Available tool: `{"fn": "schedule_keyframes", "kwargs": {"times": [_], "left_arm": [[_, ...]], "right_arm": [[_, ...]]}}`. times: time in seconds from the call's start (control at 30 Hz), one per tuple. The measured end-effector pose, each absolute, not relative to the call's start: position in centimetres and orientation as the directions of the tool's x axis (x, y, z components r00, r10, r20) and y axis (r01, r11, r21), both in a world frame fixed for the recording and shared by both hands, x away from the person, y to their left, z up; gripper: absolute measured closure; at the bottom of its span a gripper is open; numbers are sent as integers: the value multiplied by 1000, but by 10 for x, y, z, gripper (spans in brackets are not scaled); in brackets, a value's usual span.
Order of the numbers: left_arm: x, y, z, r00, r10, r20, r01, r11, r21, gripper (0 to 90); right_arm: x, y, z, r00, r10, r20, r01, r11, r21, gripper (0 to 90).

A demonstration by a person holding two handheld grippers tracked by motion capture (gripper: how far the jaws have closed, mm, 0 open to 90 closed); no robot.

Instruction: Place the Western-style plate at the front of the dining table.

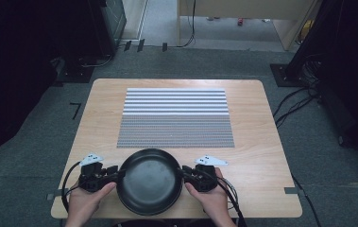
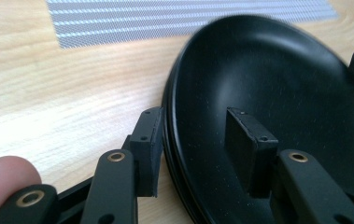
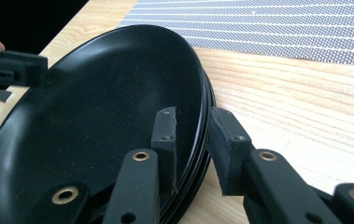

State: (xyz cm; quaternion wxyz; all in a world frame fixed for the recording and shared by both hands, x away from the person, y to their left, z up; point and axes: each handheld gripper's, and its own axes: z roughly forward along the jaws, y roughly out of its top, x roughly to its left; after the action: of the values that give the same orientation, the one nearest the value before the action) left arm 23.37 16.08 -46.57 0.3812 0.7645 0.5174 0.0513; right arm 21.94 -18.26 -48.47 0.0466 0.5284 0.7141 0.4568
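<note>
In the left gripper view the left gripper (image 2: 198, 149) has its two jaws set astride the rim of a black plate (image 2: 277, 107): one pad stands outside the rim over the wood, the other inside on the dark bowl of the plate, and a visible gap remains between the inner pad and the rim, so the jaws straddle the edge and are not yet clenched on it. In the right gripper view the right gripper (image 3: 195, 149) mirrors this, one pad inside the plate, the other outside, the rim between them; the inner pad lies close to the rim, but whether it presses I cannot tell, and the outer pad stands just off. The rim there shows several stacked edges, so this may be more than one plate. From the high view, the plate (image 1: 150, 181) lies at the near edge of the wooden table (image 1: 106, 109), with the left gripper (image 1: 113, 174) at its nine o'clock and the right gripper (image 1: 186, 174) at its three o'clock, each held in a hand. Being round, the plate has no long axis; what matters is the line through the two grips, which runs straight across its middle. At twelve o'clock, just beyond the plate, lies a striped grey woven mat (image 1: 175, 118), to my judgement the likely place for it.
</note>
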Motion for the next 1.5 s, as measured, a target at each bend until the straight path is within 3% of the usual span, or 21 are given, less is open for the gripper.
{"fn": "schedule_keyframes", "kwargs": {"times": [0.3,0.4,0.6,0.93,1.2,1.5], "left_arm": [[232,157,-464,455,839,-300,757,-186,627,543],[232,156,-463,451,843,-294,756,-185,628,554],[232,155,-465,446,843,-299,752,-173,636,572],[233,154,-468,440,834,-333,756,-145,638,582],[234,148,-472,430,833,-348,761,-127,636,574],[233,144,-475,440,831,-342,755,-136,641,543]], "right_arm": [[220,-183,-487,-411,777,476,748,-11,664,739],[223,-189,-490,-344,740,578,795,-98,598,763],[226,-196,-495,-280,686,672,830,-178,528,777],[225,-199,-495,-235,673,702,834,-231,501,850],[226,-202,-494,-217,667,713,837,-249,488,853],[223,-197,-488,-270,712,648,816,-188,546,760]]}}
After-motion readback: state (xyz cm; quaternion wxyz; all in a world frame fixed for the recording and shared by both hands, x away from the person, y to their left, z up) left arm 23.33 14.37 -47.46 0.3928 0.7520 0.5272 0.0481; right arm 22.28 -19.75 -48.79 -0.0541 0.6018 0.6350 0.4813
